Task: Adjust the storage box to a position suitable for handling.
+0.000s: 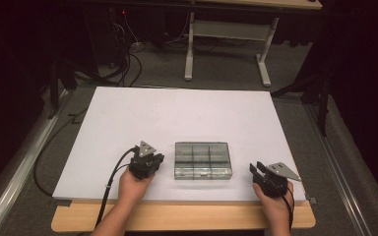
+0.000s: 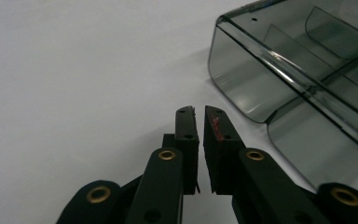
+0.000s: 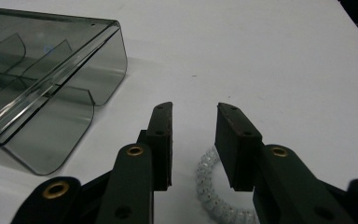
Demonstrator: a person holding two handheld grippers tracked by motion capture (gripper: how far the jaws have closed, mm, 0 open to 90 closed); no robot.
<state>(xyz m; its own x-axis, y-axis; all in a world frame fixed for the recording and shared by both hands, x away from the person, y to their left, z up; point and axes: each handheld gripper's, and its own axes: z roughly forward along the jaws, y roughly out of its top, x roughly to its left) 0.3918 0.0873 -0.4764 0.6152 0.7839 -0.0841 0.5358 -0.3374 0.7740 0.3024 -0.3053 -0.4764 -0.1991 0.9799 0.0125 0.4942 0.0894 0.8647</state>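
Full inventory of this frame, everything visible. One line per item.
Compartment box: 1, clear smoky grey plastic with dividers, near edge of the board, between the two hand-held grippers, touched by neither.
White board: 1, white, lying on the table.
Table: 1, light wood, edge showing below the board.
Coiled cord: 1, white, on the board under the right jaws.
Desk frame: 1, white legs, on the floor beyond the board.
Cables: several, black, floor at far left.
Left hand-held gripper: 1, black, left of the box, jaws nearly closed, empty.
Right hand-held gripper: 1, black, right of the box, jaws apart, empty.

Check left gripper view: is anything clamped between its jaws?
No, the left gripper has its jaws nearly together with nothing between them, beside the clear box.
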